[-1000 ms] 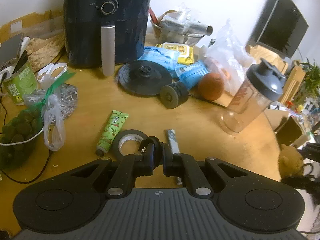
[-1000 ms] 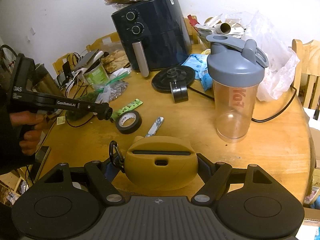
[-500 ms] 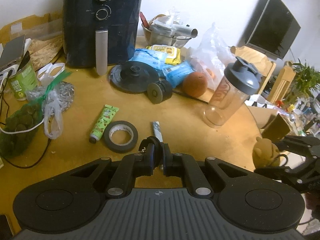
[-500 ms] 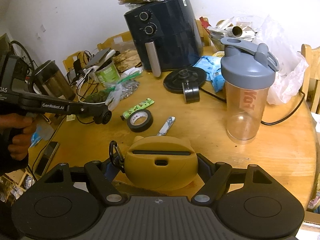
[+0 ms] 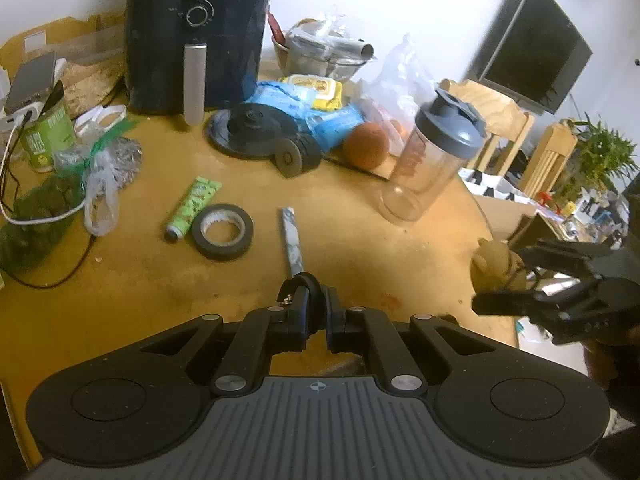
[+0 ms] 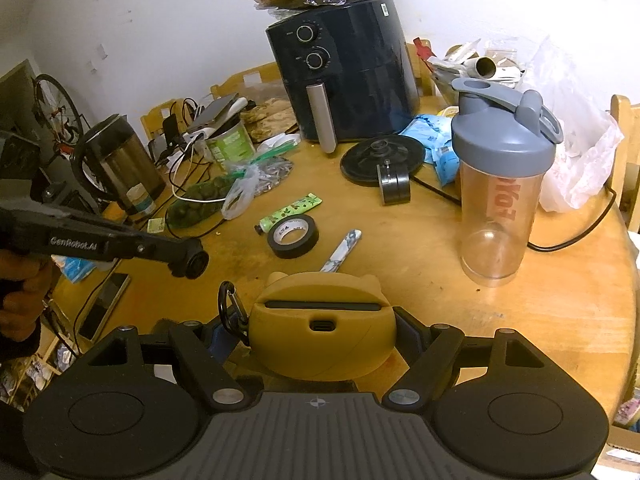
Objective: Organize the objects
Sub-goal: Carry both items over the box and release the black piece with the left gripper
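Note:
My right gripper [image 6: 320, 334] is shut on a mustard-yellow bear-eared earbud case [image 6: 324, 320] with a black carabiner, held low over the table's near edge. The left wrist view shows that case [image 5: 494, 262] at the right edge of the round wooden table [image 5: 140, 288]. My left gripper [image 5: 316, 300] is shut with nothing in it and hovers just short of a marbled pen [image 5: 292, 240]. A black tape roll [image 5: 222, 231] and a green tube [image 5: 192, 208] lie left of the pen. In the right wrist view the left gripper [image 6: 192, 262] reaches in from the left.
A clear shaker bottle [image 6: 500, 184] with a grey lid stands at the right. Behind are a dark air fryer [image 6: 344, 68], a black disc base [image 5: 252, 128], an orange [image 5: 366, 150], bags and packets. A steel kettle [image 6: 116, 164], cables and a phone [image 6: 104, 306] crowd the left edge.
My left gripper has drawn back from the tape roll towards the near edge, still shut. The right gripper has stayed nearly still with the case in it.

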